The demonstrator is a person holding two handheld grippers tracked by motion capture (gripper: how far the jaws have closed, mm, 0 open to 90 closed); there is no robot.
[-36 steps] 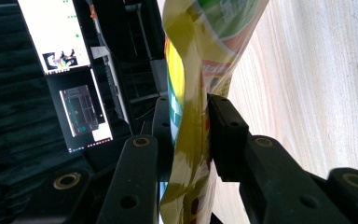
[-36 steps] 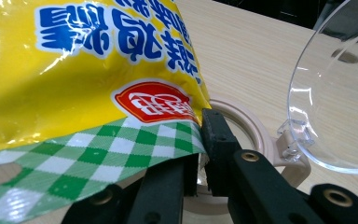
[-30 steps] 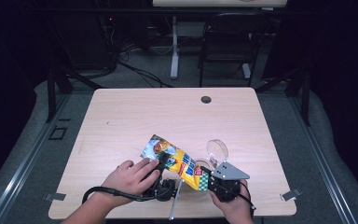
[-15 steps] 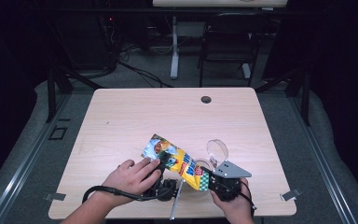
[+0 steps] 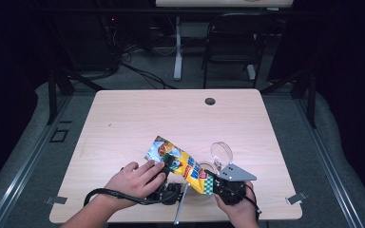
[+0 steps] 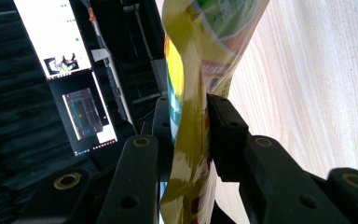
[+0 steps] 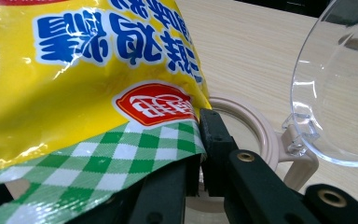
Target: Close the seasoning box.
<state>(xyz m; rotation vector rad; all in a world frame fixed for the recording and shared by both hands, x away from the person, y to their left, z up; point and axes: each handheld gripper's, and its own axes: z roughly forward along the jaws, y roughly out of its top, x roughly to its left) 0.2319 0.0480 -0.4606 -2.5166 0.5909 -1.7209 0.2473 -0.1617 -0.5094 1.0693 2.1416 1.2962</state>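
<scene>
Snack bag [image 5: 183, 165] — yellow, glossy, green-check edge, crumpled | left hand-held gripper [image 6: 189, 135] pinches it | right hand-held gripper [image 7: 200, 154] apparently clamps its corner

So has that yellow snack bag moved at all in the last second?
No. The snack bag sits the same against the table's grommet hole, both grippers shut on it.

One snack bag [image 5: 183, 164] and, seemingly, one lidded jar [image 5: 217, 159].
</scene>
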